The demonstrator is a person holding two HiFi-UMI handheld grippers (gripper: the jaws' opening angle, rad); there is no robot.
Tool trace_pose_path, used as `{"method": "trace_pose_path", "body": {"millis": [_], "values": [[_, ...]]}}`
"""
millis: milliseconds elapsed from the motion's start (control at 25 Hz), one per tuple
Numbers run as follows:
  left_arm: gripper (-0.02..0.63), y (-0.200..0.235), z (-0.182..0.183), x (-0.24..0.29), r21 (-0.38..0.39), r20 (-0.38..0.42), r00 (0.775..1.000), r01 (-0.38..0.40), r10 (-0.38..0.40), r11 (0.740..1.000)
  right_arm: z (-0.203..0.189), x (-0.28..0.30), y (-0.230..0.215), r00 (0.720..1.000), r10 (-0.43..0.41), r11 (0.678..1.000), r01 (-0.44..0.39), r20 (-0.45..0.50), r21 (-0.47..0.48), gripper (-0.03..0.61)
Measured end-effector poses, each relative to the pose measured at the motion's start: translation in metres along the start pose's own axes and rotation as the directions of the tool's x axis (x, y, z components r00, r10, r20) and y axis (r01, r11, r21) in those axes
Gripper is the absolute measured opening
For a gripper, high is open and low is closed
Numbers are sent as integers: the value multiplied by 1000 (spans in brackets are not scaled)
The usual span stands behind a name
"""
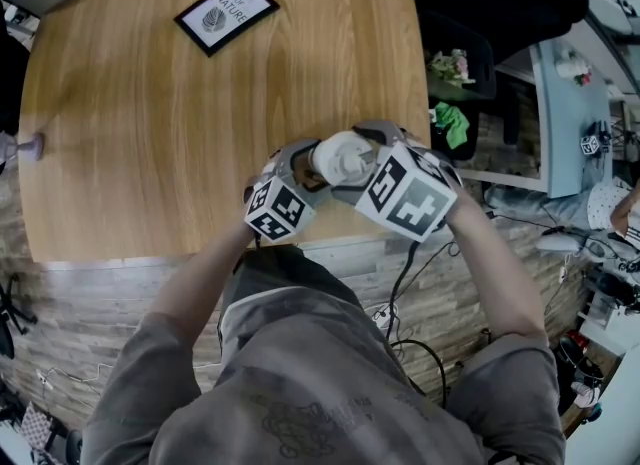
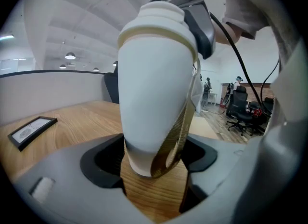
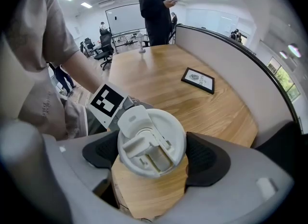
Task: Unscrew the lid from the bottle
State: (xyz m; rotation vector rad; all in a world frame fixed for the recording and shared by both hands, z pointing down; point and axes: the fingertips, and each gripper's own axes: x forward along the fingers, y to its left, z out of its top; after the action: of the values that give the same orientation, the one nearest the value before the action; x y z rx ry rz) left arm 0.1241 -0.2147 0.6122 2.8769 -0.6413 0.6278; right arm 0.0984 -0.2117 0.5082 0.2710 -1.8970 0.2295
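A white bottle with a gold spiral band hangs upright just above the wooden table's front edge. My left gripper is shut on the bottle's narrow lower body, its dark pads pressing both sides. The white flip-top lid sits on the bottle's top, and my right gripper is shut on it from the side, a pad against each edge of the rim. In the head view the lid shows between the left gripper and the right gripper, whose marker cubes face me.
A black-framed picture lies at the table's far side. A small object sits at the left edge. A black chair and a light desk stand to the right; cables trail on the floor. A person stands beyond the table.
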Motion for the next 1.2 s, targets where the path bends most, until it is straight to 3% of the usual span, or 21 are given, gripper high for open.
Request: {"method": "trace_pose_path", "body": {"millis": [400, 640, 960, 1200], "values": [[362, 3, 1, -19, -65, -45, 997, -60, 57, 996, -3, -29, 1, 993, -49, 990, 35, 108, 133, 433], [362, 17, 6, -61, -103, -59, 991, -124, 118, 987, 4, -51, -5, 969, -115, 968, 59, 220, 245, 433], [349, 19, 29, -124, -87, -67, 983, -174, 169, 981, 9, -84, -1, 917, -204, 911, 50, 342, 410, 433], [303, 28, 51, -180, -179, -19, 960, -279, 280, 944, 6, -105, 7, 866, -305, 841, 49, 397, 538, 433]]}}
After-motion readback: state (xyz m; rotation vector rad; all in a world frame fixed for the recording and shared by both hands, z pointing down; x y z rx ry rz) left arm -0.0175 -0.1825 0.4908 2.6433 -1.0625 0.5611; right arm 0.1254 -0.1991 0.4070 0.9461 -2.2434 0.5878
